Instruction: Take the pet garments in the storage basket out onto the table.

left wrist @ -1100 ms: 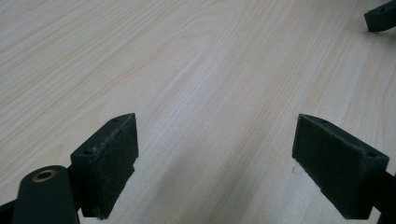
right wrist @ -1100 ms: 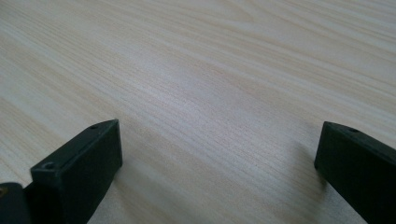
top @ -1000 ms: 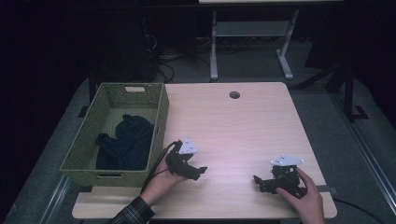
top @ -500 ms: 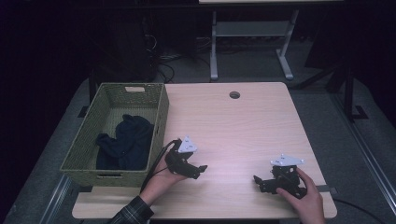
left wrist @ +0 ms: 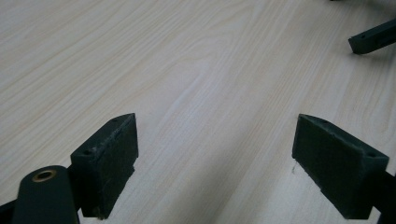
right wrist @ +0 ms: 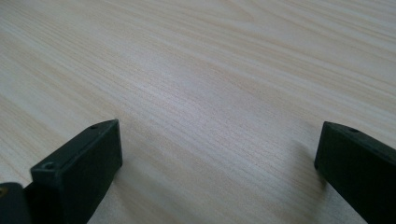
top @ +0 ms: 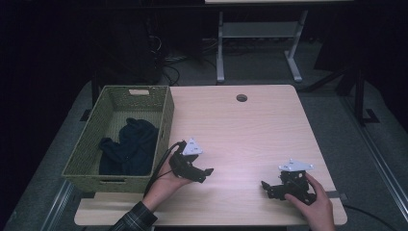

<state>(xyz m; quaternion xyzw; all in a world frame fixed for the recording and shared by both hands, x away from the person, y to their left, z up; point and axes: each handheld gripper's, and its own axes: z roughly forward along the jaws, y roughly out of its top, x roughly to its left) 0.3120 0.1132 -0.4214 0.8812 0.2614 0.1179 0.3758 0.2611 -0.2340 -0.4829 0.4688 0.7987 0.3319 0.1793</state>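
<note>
Two grippers are resting low over the table [top: 250, 125], both with jaws spread wide and holding nothing. Left gripper [top: 204, 173] is sitting just beside the basket [top: 166, 113], pointing toward the right gripper [top: 267, 188], which is lying near the table's front right corner. Inside the basket a dark cloth [top: 130, 147] is lying crumpled, apart from both grippers.

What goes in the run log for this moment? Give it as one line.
left gripper: open, empty, on table | right gripper: open, empty, on table | dark cloth: in green basket
</note>
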